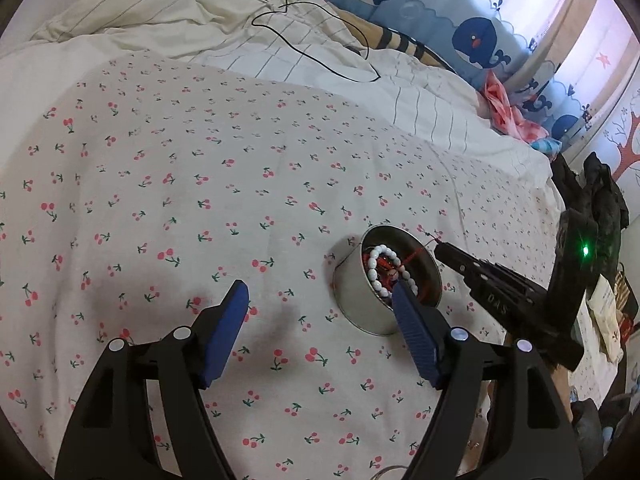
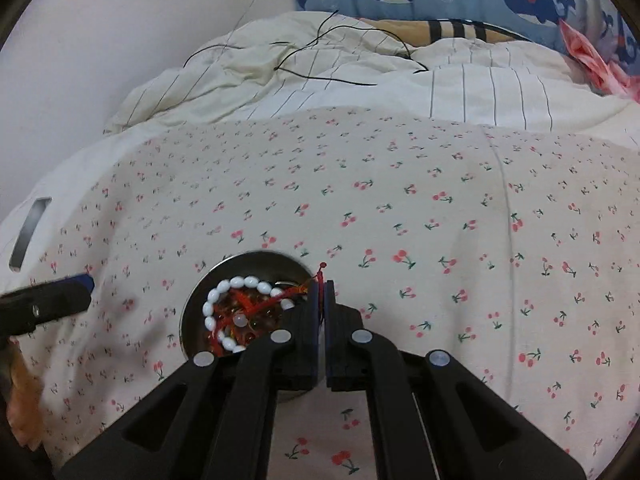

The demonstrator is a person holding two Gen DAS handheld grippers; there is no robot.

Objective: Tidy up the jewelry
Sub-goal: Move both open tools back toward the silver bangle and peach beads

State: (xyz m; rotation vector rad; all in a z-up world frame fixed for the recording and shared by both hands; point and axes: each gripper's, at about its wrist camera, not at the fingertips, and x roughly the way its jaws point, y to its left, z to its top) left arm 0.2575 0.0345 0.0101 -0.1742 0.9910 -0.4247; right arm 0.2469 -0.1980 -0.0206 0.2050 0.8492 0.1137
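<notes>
Two loose black cables lie on the rumpled duvet beyond my round tin on the cherry-print bed. Inside it coils a white bead bracelet. My right gripper is clamped on its red cord; my left gripper is spread apart beside the tin.

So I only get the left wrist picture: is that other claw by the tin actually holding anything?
Observer: Yes. The right claw is shut on a red cord, right at the rim of the tin.
Operator: What's under the white beads?
Observer: Amber glassy beads lie inside the ring of the white bead bracelet.
Operator: Anything else on the bed?
Observer: A dark flat rectangle lies at its left edge.
</notes>
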